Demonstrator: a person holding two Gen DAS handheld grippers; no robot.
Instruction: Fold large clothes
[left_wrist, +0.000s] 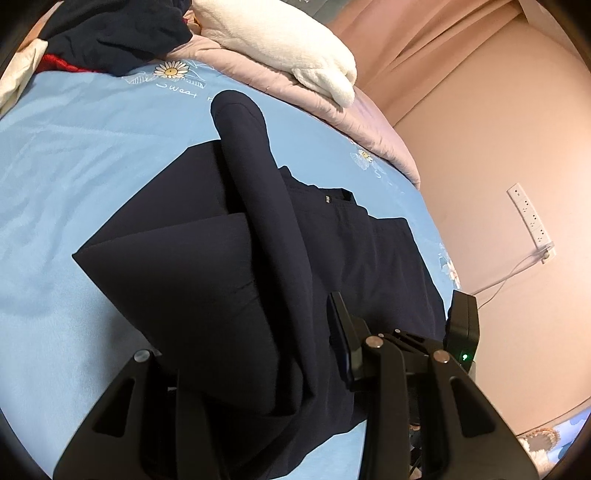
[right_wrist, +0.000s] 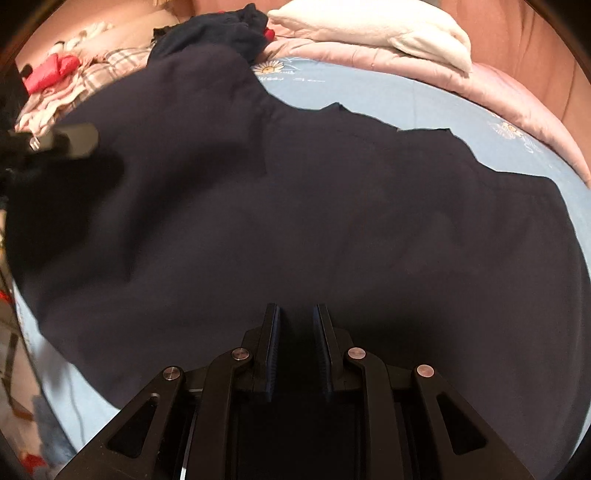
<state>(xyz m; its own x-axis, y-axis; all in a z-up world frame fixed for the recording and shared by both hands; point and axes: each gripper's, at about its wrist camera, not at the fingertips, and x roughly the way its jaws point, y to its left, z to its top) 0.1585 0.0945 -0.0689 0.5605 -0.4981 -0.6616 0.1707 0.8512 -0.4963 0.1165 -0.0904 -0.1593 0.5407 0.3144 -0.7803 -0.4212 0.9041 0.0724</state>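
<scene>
A large navy garment (left_wrist: 207, 266) lies on the blue bed sheet (left_wrist: 74, 177). In the left wrist view a sleeve is folded in over its body and a fold of cloth drapes up between my left gripper's fingers, hiding the left finger. My left gripper (left_wrist: 291, 369) is shut on that fold and holds it raised. In the right wrist view the garment (right_wrist: 332, 221) fills most of the frame. My right gripper (right_wrist: 295, 325) hovers low over its near edge with the jaws a little apart and nothing between them.
A pink quilt (left_wrist: 295, 92) with a white folded blanket (left_wrist: 295, 40) lies at the bed's far end. A pile of dark and red clothes (right_wrist: 221, 29) sits at the far left. A wall with a power strip (left_wrist: 532, 221) is right of the bed.
</scene>
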